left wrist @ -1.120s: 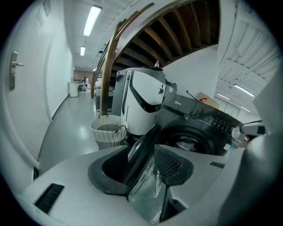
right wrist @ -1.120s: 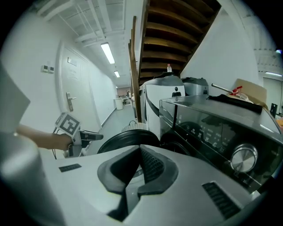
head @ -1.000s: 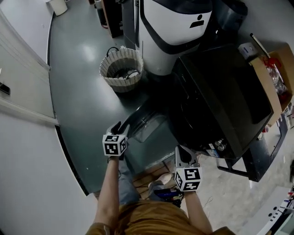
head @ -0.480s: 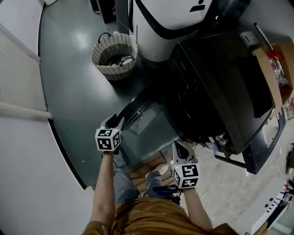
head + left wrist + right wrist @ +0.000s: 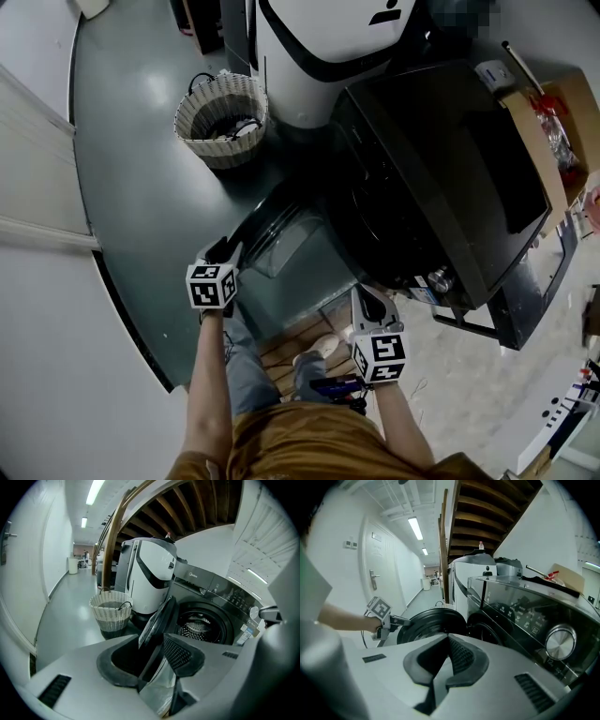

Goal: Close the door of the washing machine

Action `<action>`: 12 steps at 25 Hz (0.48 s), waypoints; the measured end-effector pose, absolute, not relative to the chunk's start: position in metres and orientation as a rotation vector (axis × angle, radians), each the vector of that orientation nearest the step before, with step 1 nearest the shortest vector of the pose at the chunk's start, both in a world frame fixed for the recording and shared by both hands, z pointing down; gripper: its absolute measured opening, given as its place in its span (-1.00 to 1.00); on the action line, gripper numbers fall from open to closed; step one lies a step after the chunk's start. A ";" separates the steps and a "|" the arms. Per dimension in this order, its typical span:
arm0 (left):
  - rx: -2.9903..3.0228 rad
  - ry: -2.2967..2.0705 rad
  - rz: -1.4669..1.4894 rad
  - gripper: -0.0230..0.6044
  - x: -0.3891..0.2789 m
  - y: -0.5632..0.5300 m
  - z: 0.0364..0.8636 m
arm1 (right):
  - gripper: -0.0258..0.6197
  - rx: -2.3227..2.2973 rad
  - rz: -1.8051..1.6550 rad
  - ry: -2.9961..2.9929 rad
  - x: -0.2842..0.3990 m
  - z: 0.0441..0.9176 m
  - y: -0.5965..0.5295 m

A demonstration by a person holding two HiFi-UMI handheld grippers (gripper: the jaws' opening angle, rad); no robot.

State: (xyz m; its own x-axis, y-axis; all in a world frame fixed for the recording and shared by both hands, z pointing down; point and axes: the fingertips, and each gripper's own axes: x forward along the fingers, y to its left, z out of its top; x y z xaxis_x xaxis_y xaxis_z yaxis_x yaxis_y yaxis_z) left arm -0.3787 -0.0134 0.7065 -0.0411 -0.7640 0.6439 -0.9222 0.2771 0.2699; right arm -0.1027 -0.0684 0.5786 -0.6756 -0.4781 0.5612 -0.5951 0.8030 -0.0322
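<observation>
The black washing machine [image 5: 441, 169] stands at the right, and its drum [image 5: 201, 625] shows through the round opening. The round door [image 5: 281, 239] hangs wide open, swung out over the floor. My left gripper [image 5: 220, 255] is at the door's outer rim. In the left gripper view its jaws [image 5: 152, 656] stand open with the door's edge [image 5: 157, 618] passing between them. My right gripper [image 5: 373, 309] hovers in front of the machine's lower right corner, shut and empty. In the right gripper view its pads [image 5: 461, 660] meet, and the left gripper [image 5: 386, 620] shows at the door's far rim.
A wicker basket [image 5: 222, 117] stands on the grey floor behind the door, next to a tall white appliance [image 5: 328, 47]. A cardboard box [image 5: 553, 122] sits beside the machine's top. A white wall [image 5: 47, 309] runs along the left. The person's feet [image 5: 314, 352] are below the door.
My left gripper has sunk a little at the door's rim. The right gripper and the door have kept still; the head camera has shifted slightly.
</observation>
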 end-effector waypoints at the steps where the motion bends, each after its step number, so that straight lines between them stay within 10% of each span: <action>1: 1.522 -1.835 0.288 -0.34 -0.378 -0.013 0.707 | -0.88 0.798 0.288 -2.454 -0.103 0.577 -0.069; 12: 1.518 -1.782 0.355 -0.38 -0.358 -0.011 0.705 | -0.88 0.821 0.313 -2.500 -0.094 0.569 -0.070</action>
